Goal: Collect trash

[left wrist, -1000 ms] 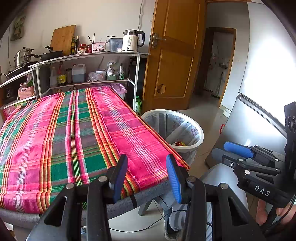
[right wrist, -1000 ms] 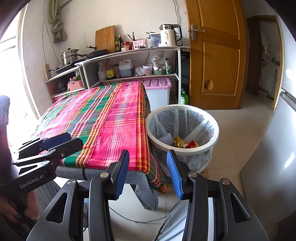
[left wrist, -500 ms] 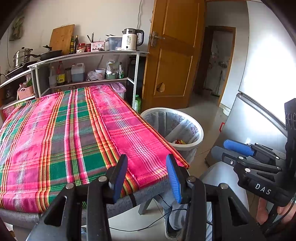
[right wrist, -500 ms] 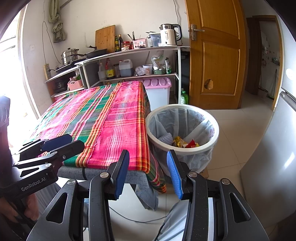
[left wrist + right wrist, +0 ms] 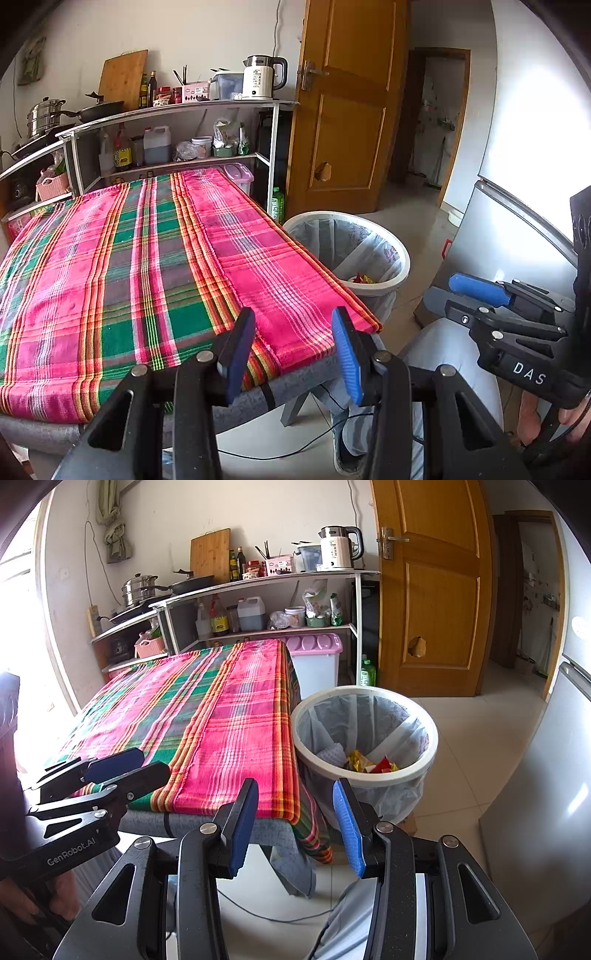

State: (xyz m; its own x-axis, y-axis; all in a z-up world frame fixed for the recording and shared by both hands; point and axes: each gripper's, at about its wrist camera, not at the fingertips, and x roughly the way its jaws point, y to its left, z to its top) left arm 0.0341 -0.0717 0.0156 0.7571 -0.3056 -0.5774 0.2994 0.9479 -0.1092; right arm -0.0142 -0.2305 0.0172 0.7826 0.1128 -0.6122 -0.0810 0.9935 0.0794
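A white trash bin [image 5: 369, 734] lined with a clear bag stands on the floor by the table's right side; it also shows in the left wrist view [image 5: 373, 254]. Yellow and red wrappers [image 5: 369, 765] lie in its bottom. My left gripper [image 5: 291, 347] is open and empty at the table's near edge; it also shows at the left of the right wrist view [image 5: 122, 766]. My right gripper [image 5: 293, 821] is open and empty, low in front of the bin and the table corner; it also shows at the right of the left wrist view [image 5: 480, 291]. I see no trash on the tablecloth [image 5: 147, 266].
A shelf unit [image 5: 258, 587] with a kettle, bottles, pots and a cutting board stands behind the table. A pink-lidded box [image 5: 317, 657] sits under it. A wooden door [image 5: 432, 590] is at the back, a grey fridge [image 5: 546, 794] at the right. A cable [image 5: 277, 917] runs across the floor.
Almost nothing has moved. Both grippers stay open and nearly still; the left gripper has drifted very slightly.
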